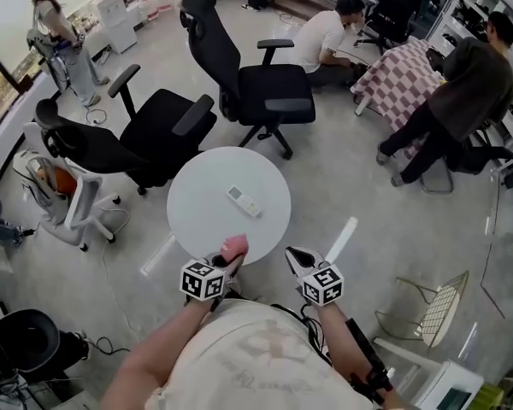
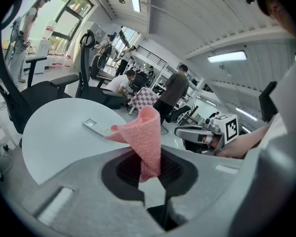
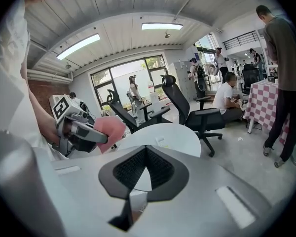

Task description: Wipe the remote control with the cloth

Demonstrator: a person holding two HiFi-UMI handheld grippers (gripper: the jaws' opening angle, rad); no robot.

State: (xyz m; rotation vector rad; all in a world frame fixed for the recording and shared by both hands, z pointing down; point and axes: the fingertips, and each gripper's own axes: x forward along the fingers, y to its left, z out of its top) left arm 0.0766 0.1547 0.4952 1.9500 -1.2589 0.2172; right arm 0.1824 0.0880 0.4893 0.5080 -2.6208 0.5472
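Note:
A white remote control (image 1: 244, 201) lies near the middle of the round white table (image 1: 197, 216). At the table's near edge my left gripper (image 1: 229, 261) is shut on a pink cloth (image 1: 235, 247). In the left gripper view the cloth (image 2: 144, 135) stands up crumpled from between the closed jaws, and the remote (image 2: 95, 128) lies beyond it on the table (image 2: 54, 142). My right gripper (image 1: 293, 255) hovers just off the table's near right edge, shut with nothing in it. The right gripper view shows its jaws (image 3: 145, 154) together, with the cloth (image 3: 110, 129) to the left and the remote (image 3: 162, 142) ahead.
Two black office chairs (image 1: 256, 84) (image 1: 145, 135) stand behind the table, and a white chair (image 1: 64, 199) is at the left. A person crouches and another bends by a checkered-cloth table (image 1: 402, 79) at the back right. A wire chair (image 1: 436, 310) stands at the right.

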